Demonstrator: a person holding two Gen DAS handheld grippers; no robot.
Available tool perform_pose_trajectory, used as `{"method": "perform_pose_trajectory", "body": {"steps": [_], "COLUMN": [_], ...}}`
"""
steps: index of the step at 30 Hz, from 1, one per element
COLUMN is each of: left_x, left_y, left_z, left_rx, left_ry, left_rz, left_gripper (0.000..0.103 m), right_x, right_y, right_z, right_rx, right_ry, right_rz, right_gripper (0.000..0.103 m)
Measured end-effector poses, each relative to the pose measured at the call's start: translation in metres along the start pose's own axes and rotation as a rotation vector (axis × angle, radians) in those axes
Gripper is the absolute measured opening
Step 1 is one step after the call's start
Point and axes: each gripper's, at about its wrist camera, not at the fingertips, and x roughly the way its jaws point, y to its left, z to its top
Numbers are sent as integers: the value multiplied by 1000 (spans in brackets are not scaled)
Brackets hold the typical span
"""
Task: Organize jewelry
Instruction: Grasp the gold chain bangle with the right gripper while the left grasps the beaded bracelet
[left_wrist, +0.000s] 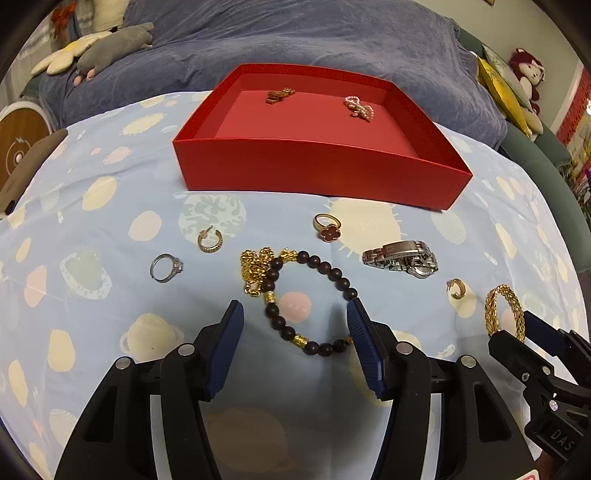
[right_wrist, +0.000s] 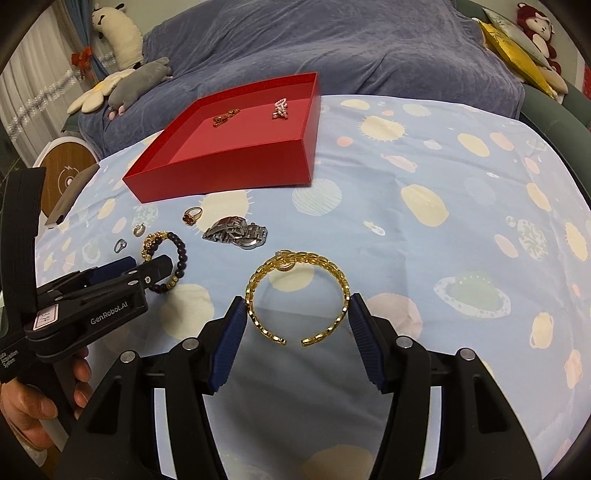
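A dark-bead bracelet (left_wrist: 314, 295) with gold spacers lies on the planet-print cloth between the fingers of my left gripper (left_wrist: 294, 302). The right pad is at its beads and the left pad stands apart, so this gripper is open. My right gripper (right_wrist: 298, 299) is shut on a gold open bangle (right_wrist: 295, 291), with a pad against each side. The red box (left_wrist: 321, 166) stands behind, holding a gold-red piece (left_wrist: 280, 95) and a pearl piece (left_wrist: 359, 107). Loose on the cloth are a clover ring (left_wrist: 328, 227), a silver watch (left_wrist: 400, 258) and a gold chain (left_wrist: 255, 269).
A gold hoop earring (left_wrist: 209, 240), a silver ring (left_wrist: 166, 267) and a second small earring (left_wrist: 457, 288) also lie on the cloth. A blue-covered sofa (left_wrist: 295, 37) with plush toys is behind the box. A person's hand (right_wrist: 22, 406) holds the left gripper.
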Motion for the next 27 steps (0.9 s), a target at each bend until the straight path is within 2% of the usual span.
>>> {"method": "perform_pose_trajectory", "body": {"steps": [2,5,8,11,12,19,27], "left_x": [-4,3,4,4,4,-7,-44], "left_y": [4,6,3,3,3,1,1], "left_z": [0,-3,-5,-6,-6,-6,7], "left_rx": [0,22,58,69,71,74,53], "left_ry": [-15,-1,-14,-16,-16,-17,-74], "left_rz": [0,12,41,31,29,-14,-95], "left_gripper": [56,41,32,10,7,5,5], "right_x": [0,2,3,3,4,1,-10], "right_y": [1,3,6,9,10,15,24], "right_z": [0,-1,-1,-2,-2,1,13], "right_rx": [-1,-3,-9,-15,-16,-18,-13], "right_ry": [2,8,12,12,12,2,-33], "right_rz": [3,2,4,5,6,11,29], "right_gripper": [55,55,55,55,55,55,55]}}
